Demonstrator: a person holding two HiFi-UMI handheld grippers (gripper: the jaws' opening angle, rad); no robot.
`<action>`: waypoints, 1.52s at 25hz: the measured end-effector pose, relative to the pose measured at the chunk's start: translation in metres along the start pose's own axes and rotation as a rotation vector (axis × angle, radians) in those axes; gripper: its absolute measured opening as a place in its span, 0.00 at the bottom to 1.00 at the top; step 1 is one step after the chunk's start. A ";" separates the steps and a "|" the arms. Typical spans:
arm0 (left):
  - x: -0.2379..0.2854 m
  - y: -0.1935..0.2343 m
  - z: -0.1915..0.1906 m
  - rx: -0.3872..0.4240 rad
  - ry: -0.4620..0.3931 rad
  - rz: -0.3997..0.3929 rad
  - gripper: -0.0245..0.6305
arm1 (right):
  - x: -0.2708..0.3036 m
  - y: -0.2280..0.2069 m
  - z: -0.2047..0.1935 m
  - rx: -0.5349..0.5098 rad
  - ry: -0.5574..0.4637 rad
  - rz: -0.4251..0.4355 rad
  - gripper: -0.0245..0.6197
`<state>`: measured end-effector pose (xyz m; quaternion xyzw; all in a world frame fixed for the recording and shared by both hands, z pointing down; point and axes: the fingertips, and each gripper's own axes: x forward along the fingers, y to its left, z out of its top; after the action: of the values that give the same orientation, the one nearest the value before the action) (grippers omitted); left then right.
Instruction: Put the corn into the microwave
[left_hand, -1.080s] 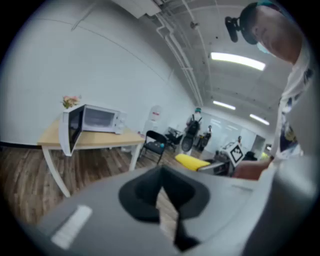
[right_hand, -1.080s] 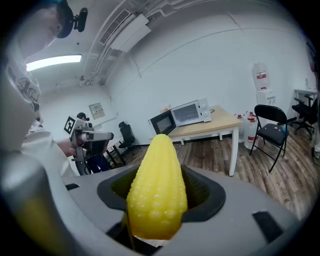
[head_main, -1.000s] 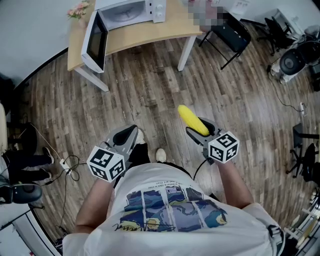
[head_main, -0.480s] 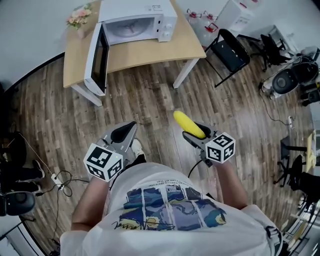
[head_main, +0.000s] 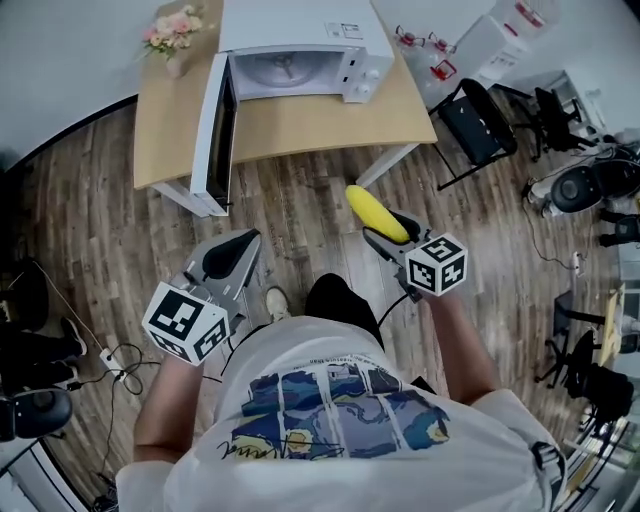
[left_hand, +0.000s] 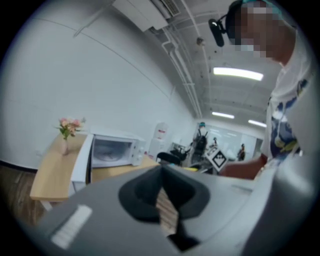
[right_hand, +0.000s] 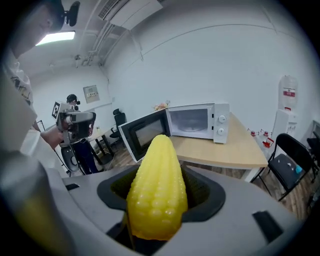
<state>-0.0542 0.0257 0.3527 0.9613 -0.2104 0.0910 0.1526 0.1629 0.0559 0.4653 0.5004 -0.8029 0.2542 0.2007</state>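
While the person stood on the wooden floor in front of the one microwave, two grippers were held out toward it. Right gripper: its fingers pinched the single yellow corn by its blunt end, with the tapered tip pointing at the microwave. The cob was in the air, short of the edge of the bench and well apart from the oven cavity. Left gripper: its fingers were pressed together with nothing between them. It was held to the left of the corn and nearer the person than the microwave's one door, which stood fully open on the left side of the cavity. One vase of pink flowers stood on the bench left of the microwave. One black folding chair stood on the floor to the microwave's right.
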 end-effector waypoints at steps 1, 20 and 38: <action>0.002 0.006 0.005 -0.010 -0.014 0.011 0.05 | 0.010 -0.007 0.009 -0.015 0.002 0.001 0.43; 0.109 0.127 0.075 -0.066 -0.040 0.300 0.05 | 0.252 -0.154 0.163 -0.274 0.017 0.100 0.43; 0.098 0.185 0.075 -0.159 -0.031 0.643 0.05 | 0.440 -0.179 0.191 -0.409 0.065 0.113 0.43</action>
<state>-0.0377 -0.1958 0.3530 0.8322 -0.5116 0.1034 0.1873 0.1277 -0.4356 0.6053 0.3953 -0.8576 0.1129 0.3091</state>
